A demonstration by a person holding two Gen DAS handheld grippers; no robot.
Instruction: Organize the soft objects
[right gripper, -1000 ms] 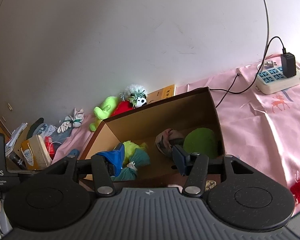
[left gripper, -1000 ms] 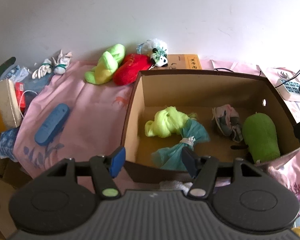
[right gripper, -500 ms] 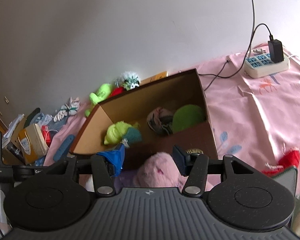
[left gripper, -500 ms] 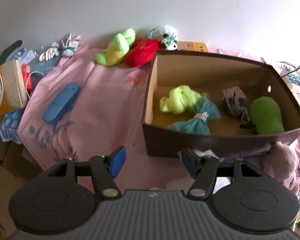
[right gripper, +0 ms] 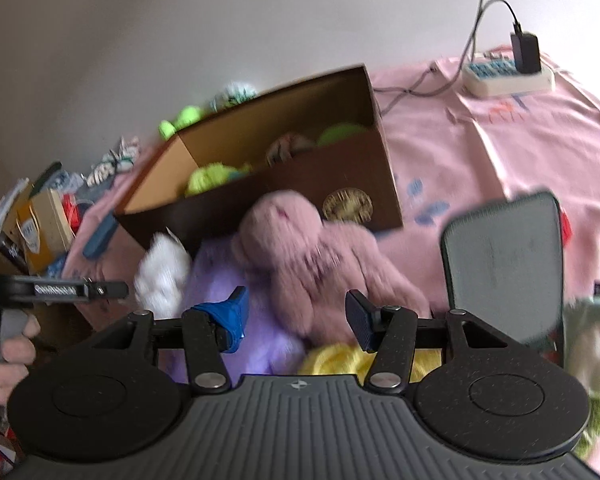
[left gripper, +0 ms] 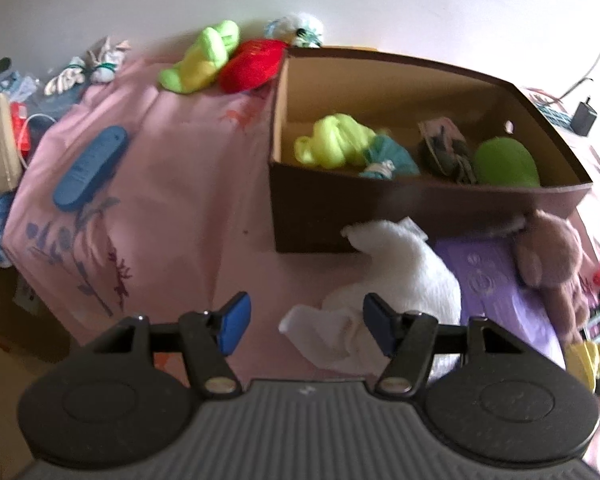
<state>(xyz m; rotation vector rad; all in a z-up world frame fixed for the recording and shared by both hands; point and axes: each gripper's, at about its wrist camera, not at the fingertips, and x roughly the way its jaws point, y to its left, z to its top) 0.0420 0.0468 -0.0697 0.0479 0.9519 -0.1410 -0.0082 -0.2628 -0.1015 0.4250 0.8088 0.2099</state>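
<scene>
The left gripper (left gripper: 303,322) has its 2 fingers apart, empty; the white plush (left gripper: 404,276) lies just beyond them. The right gripper (right gripper: 297,320) stands apart too, the pink bunny (right gripper: 320,256) just ahead between its fingers.

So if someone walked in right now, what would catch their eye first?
Probably the brown box on the pink cloth, with a lime bundle and a green plush inside. Right in front of it lie a white plush and a pink bunny; the open left claw points near the first and the open right claw towards the second.
</scene>
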